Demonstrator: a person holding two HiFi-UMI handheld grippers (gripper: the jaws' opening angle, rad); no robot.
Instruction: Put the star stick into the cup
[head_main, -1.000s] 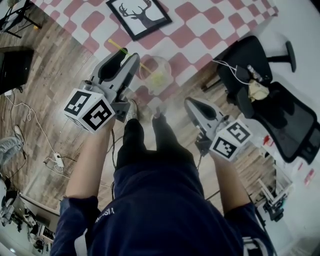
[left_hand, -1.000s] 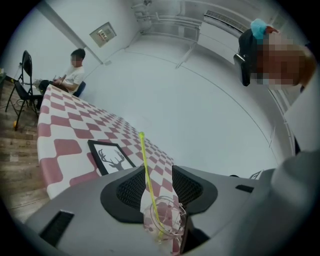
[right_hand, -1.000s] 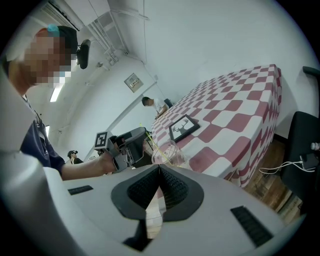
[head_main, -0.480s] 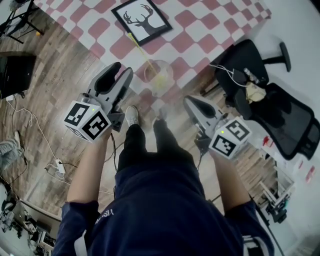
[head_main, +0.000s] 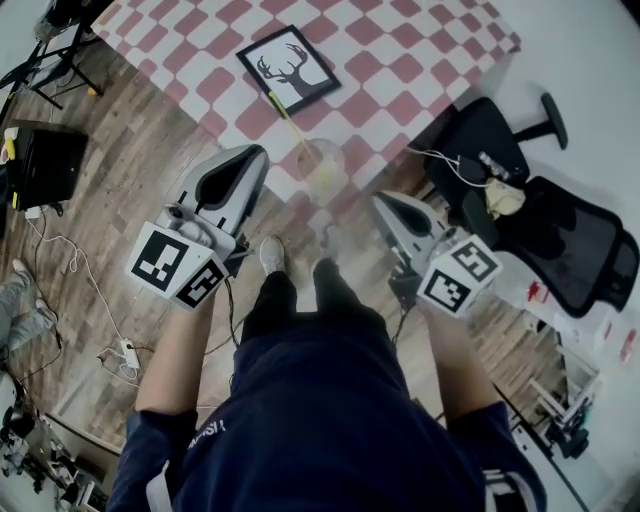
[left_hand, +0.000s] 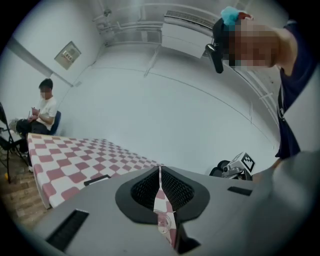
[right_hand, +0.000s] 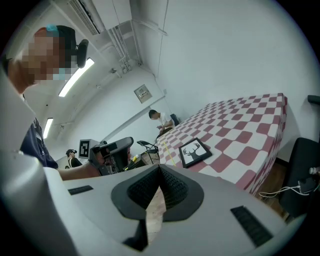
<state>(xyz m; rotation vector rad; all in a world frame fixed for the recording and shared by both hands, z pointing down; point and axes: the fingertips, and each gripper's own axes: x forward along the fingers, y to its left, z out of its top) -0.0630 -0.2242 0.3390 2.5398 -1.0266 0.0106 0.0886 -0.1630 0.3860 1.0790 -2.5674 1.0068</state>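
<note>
A clear cup stands on the checkered table near its front edge. The thin yellow star stick leans in it, its top end pointing up-left toward the picture. My left gripper hangs over the floor, left of the cup and apart from it. Its jaws are closing and nearly meet, with nothing between them. The cup shows far off through the slit of the left gripper. My right gripper is shut and empty, below and to the right of the cup. The right gripper points at the table.
A framed deer picture lies on the table behind the cup. A black office chair stands to the right of the table. Cables trail over the wood floor at left. A person sits beyond the table.
My left gripper has drawn back from the stick and cup toward the body, and its jaws have come together. The stick stays in the cup. The right gripper has hardly moved.
</note>
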